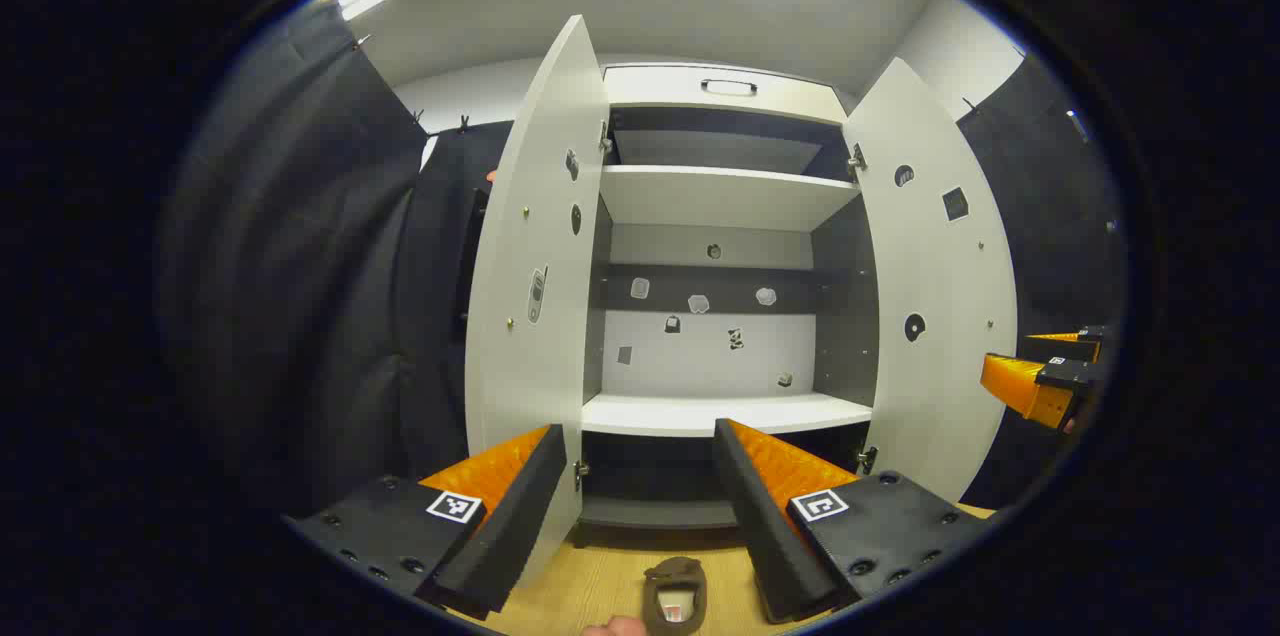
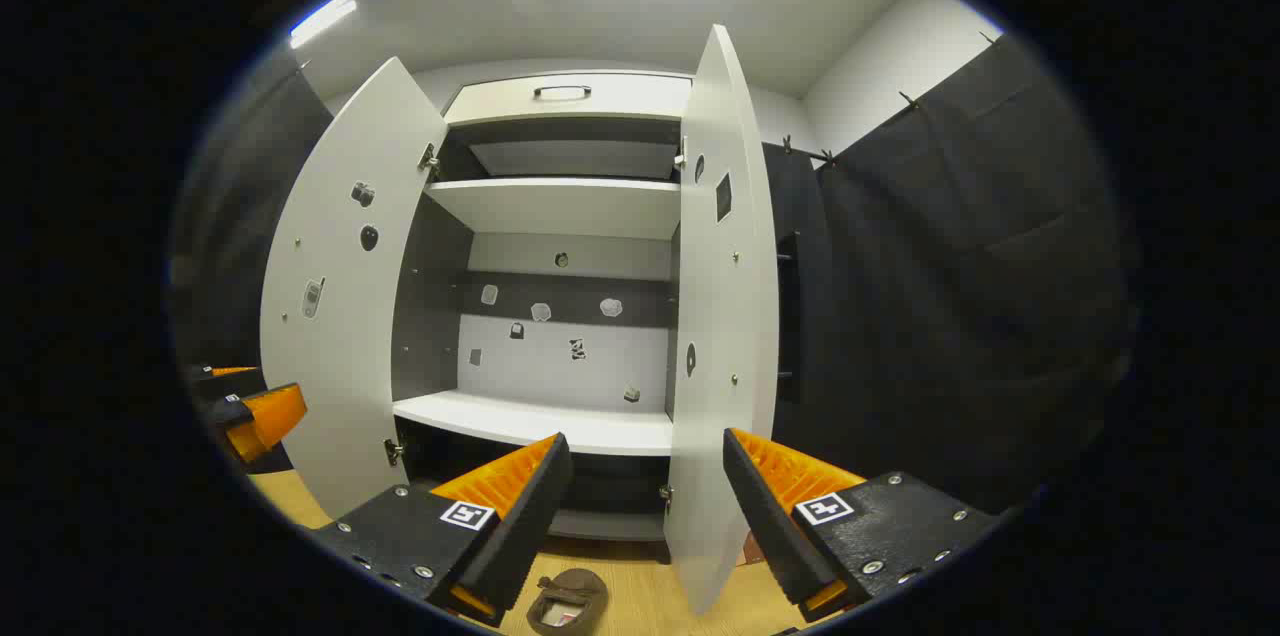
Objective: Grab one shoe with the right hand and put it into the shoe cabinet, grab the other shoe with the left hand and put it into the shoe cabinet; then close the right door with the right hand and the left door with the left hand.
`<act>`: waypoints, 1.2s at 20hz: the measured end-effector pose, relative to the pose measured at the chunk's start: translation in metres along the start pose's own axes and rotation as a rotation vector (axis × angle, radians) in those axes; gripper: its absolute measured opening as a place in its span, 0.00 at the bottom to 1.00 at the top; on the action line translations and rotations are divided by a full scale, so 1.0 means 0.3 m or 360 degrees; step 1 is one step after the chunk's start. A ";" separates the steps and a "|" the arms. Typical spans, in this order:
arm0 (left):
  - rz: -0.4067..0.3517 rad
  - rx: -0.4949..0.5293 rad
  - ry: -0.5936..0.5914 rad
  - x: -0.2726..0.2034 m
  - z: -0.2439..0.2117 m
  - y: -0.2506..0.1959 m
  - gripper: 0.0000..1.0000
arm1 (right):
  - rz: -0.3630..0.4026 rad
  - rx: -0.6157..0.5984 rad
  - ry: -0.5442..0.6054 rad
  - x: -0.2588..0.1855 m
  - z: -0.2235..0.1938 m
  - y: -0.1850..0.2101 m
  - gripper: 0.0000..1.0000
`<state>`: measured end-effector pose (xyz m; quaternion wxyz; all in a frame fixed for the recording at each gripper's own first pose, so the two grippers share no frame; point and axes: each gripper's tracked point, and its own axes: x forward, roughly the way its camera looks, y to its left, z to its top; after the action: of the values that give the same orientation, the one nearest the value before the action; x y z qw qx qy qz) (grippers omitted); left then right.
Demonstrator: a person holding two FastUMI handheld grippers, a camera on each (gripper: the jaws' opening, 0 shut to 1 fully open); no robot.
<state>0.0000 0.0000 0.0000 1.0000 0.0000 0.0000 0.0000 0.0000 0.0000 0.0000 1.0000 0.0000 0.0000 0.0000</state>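
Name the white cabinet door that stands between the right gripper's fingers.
The right-hand white door, seen edge-on, reaches down between the right gripper's open fingers; the left-hand white door swings wide, clear of them.

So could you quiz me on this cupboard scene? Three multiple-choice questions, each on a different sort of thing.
1. Where is the brown shoe?
A. on the floor before the shoe cabinet
B. on a shelf
C. on top of the cabinet

2. How many cabinet doors stand open?
A. none
B. one
C. two

3. The left hand-held gripper is:
A. shut on the shoe
B. open, holding nothing
C. shut on a door

Answers: 1 A, it lies on the wood floor; 2 C, the left door and right door both swing out; 3 B, its fingers are spread apart.
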 end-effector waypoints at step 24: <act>-0.0003 0.0020 -0.0022 0.011 0.033 -0.023 0.96 | -0.0039 0.0060 0.0002 0.007 0.007 -0.029 0.93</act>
<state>0.0034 -0.0068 0.0099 1.0000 0.0061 -0.0068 -0.0011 0.0022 -0.0088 0.0021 0.9997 0.0188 0.0007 -0.0124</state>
